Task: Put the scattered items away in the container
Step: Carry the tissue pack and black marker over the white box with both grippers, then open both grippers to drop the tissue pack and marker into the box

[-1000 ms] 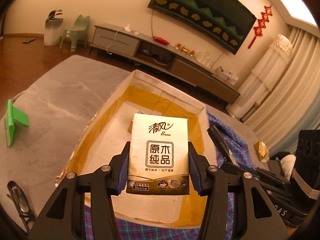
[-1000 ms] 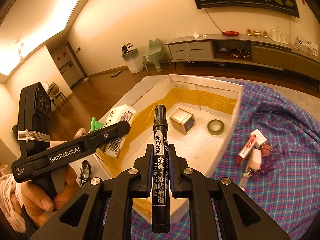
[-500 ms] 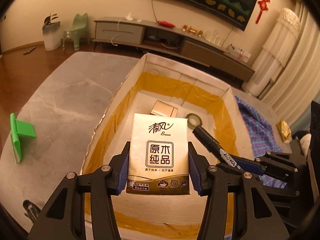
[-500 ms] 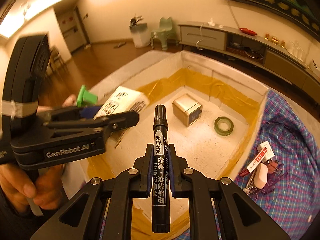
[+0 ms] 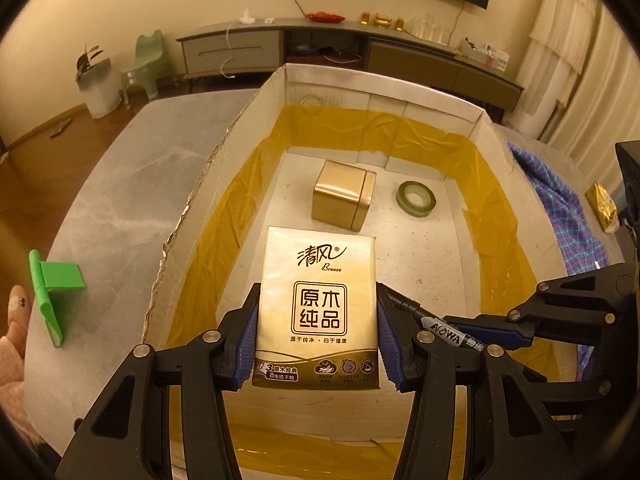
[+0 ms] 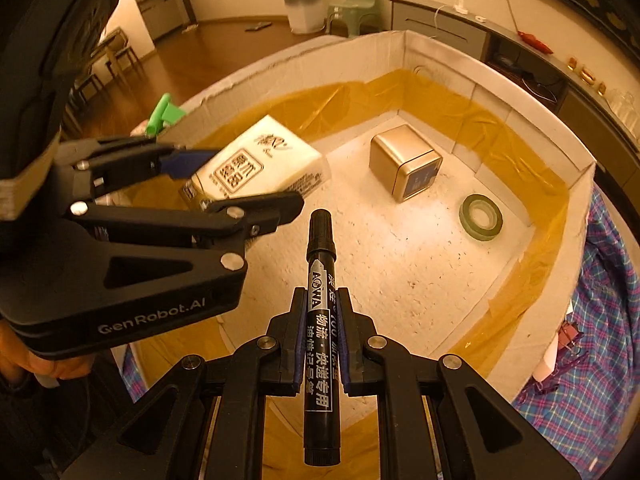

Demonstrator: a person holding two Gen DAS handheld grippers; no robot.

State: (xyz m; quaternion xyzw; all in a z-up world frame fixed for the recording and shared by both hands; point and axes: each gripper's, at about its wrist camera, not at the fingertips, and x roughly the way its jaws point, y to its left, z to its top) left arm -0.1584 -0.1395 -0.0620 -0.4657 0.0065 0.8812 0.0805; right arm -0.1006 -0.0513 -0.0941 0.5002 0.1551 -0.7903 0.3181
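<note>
Left to right from your left wrist camera: green plastic bracket [image 5: 56, 292] on the grey marble table [image 5: 120, 200], outside the cardboard box [image 5: 384, 92]. Your left gripper [image 5: 316, 344] clamps the tissue pack [image 5: 318, 304] by its sides, held over the near half of the box. Ahead on the box floor: gold tin [image 5: 344, 196], then green tape roll [image 5: 416, 199], apart from each other and both beyond the pack. Your right gripper [image 6: 322, 344] is closed on the black marker [image 6: 321, 304], tip forward over the box floor, just right of the pack. Plaid cloth [image 5: 560, 208] lies right of the box.

Only the right wrist view shows clutter on the cloth past the box wall, too blurred to name. Only the left view shows the gold foil packet [image 5: 604, 204].
</note>
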